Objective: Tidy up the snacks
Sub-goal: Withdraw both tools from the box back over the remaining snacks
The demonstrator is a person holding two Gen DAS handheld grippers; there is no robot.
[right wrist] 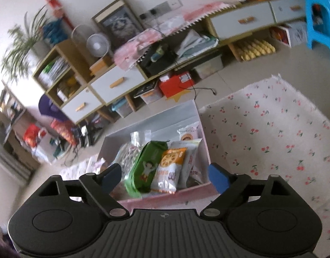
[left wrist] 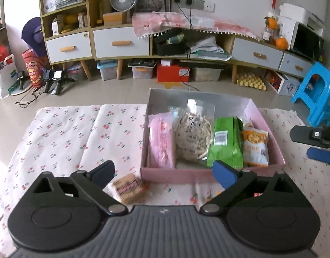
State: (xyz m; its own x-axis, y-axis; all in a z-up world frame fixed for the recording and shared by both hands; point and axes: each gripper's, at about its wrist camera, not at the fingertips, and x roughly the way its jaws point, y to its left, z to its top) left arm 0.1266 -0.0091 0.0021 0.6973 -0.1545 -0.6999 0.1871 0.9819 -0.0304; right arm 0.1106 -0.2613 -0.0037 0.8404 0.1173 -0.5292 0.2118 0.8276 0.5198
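Note:
A pink box on the cherry-print cloth holds a pink packet, a clear bag of pale sticks, a green packet and an orange-white packet. A small brown-pink snack pack lies on the cloth outside the box, just in front of its near left corner. My left gripper is open and empty, over the box's near wall, its left finger beside the small pack. My right gripper is open and empty above the box, over the green and orange-white packets.
The cherry-print cloth covers the work surface and spreads left of the box. A long cabinet with drawers lines the far wall, with storage bins under it. A blue stool stands on the floor at the right. My right gripper shows at the left wrist view's right edge.

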